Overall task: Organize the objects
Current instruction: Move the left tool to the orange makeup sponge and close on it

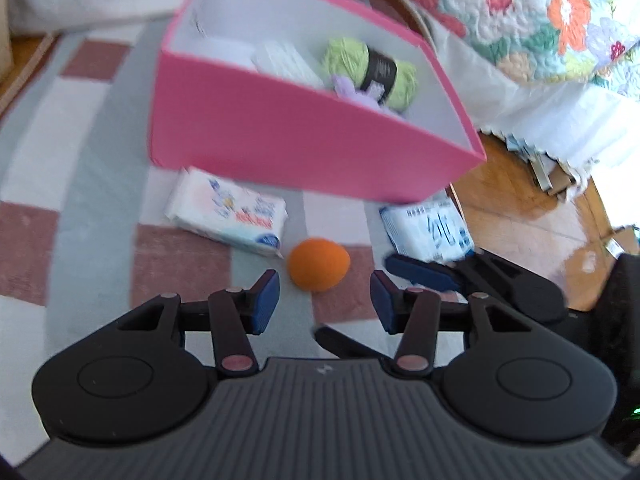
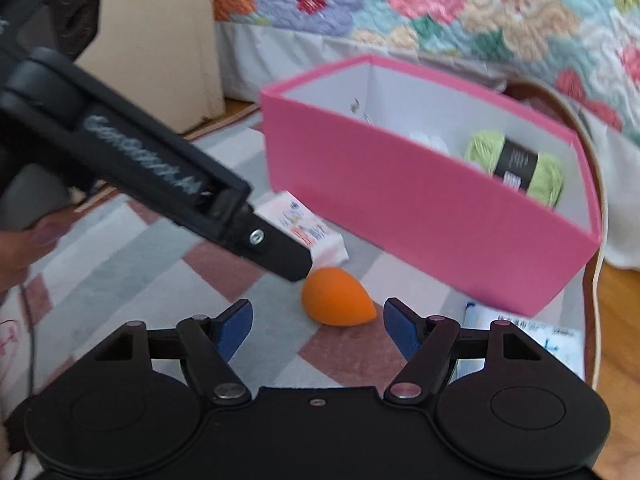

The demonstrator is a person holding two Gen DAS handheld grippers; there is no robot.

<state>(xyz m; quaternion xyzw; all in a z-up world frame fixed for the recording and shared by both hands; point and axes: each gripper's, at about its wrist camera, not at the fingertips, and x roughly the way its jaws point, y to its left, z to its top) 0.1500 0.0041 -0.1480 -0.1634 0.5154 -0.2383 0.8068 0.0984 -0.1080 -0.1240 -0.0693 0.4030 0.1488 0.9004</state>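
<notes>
Lying straight ahead of both spread-open grippers, left (image 1: 325, 300) and right (image 2: 318, 325), the orange sponge (image 2: 337, 297) points its tip rightward, nearer the right one.

Home bedroom: floral quilt (image 2: 440, 12) on bed, checked rug (image 1: 80, 200).

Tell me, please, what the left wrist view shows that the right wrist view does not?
Only the left wrist view shows the lilac item beside the yarn in the box, and cardboard scraps under the bed skirt. Only the right wrist view shows a beige panel by the bed and the hand holding the left gripper. Both share the pink box, green yarn skein, orange teardrop sponge, both tissue packs and the floral quilt.
</notes>
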